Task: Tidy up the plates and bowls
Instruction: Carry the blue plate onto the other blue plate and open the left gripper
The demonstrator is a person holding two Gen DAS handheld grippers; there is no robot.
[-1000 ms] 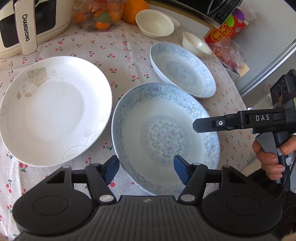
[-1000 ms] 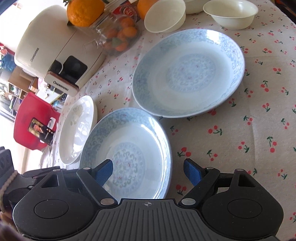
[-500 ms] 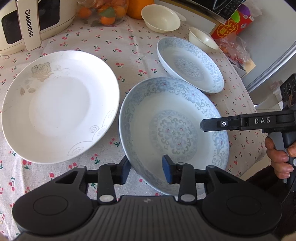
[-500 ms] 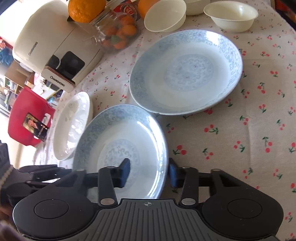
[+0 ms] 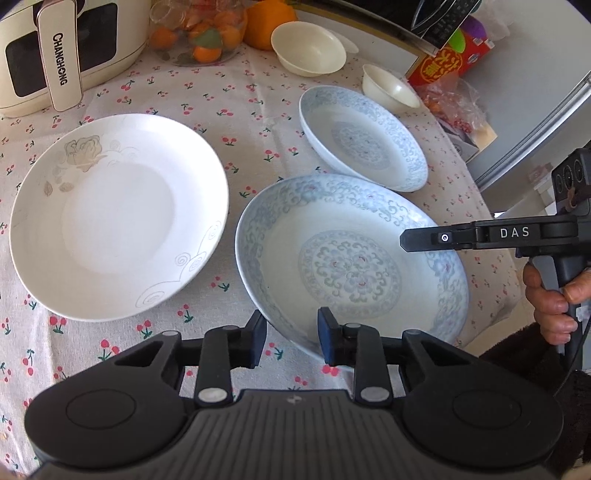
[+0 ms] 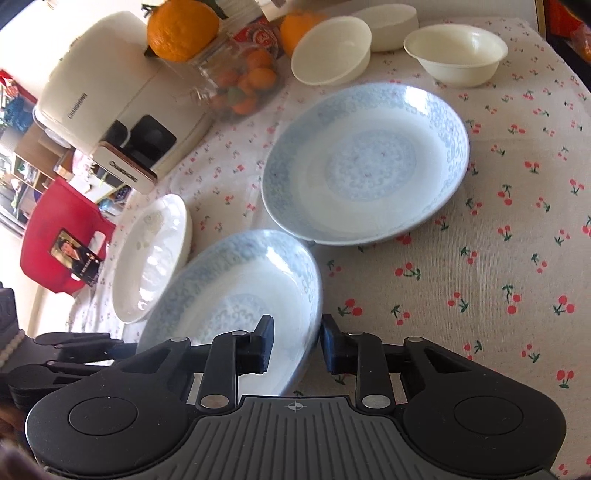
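Note:
A blue-patterned plate (image 5: 351, 266) lies nearest on the cherry-print tablecloth (image 5: 236, 99). My left gripper (image 5: 290, 341) straddles its near rim, jaws closing, pads on either side of the rim wall. From the opposite side my right gripper (image 6: 295, 345) closes on the same plate (image 6: 229, 280), with the rim between its pads. A second blue plate (image 5: 362, 140) sits behind it. To the left lies a white plate (image 5: 114, 214) with a grey flower. Cream bowls (image 5: 308, 48) (image 5: 389, 90) stand at the back.
A cream rice cooker (image 5: 55, 48) stands at the back left, beside a glass jar of small fruit (image 5: 201, 33) and an orange (image 5: 266, 22). The table edge (image 5: 476, 325) runs close on the right, where a hand (image 5: 550, 299) holds the right gripper.
Both pairs of jaws have narrowed from wide apart to close around the near blue plate's rim. The plates and bowls have stayed where they were.

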